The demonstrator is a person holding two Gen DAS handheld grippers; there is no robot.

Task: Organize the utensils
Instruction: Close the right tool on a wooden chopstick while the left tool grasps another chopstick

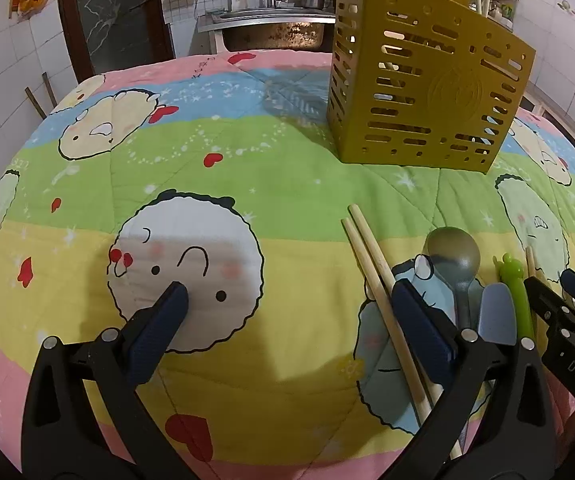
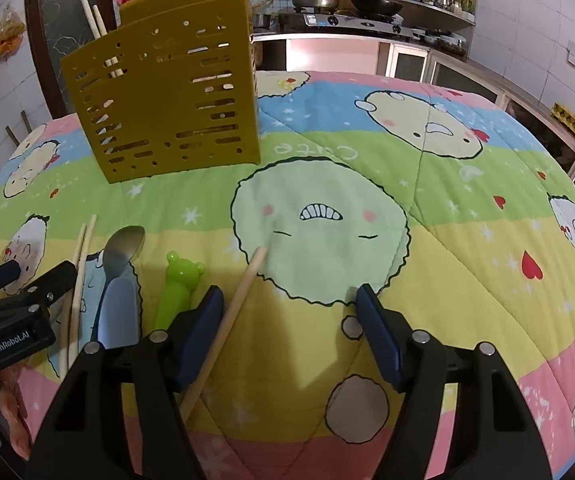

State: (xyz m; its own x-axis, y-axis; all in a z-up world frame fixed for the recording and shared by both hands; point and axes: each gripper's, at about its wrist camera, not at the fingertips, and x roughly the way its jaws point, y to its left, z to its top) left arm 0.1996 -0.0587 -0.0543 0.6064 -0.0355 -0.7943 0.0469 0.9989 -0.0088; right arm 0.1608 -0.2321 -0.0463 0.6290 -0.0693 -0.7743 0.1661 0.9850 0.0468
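Several utensils are laid side by side on the patterned quilt (image 2: 447,264): a pair of chopsticks (image 1: 371,264), a metal spoon (image 2: 121,252), a green bear-topped utensil (image 2: 179,280) and a single chopstick (image 2: 235,312). The yellow slotted holder (image 2: 167,96) is stood well behind them, with chopsticks already held in it.

The single chopstick is best straddled squarely by the right gripper (image 2: 289,300), which is held open and empty, the stick lying just beside its left finger. It should be closed near the stick's middle, so that tipping is avoided. The left gripper (image 1: 287,300) is spread wide over bare quilt, with nothing held.

The handle ends of all the utensils are hidden beneath the grippers, and the holder's compartments cannot be made out.
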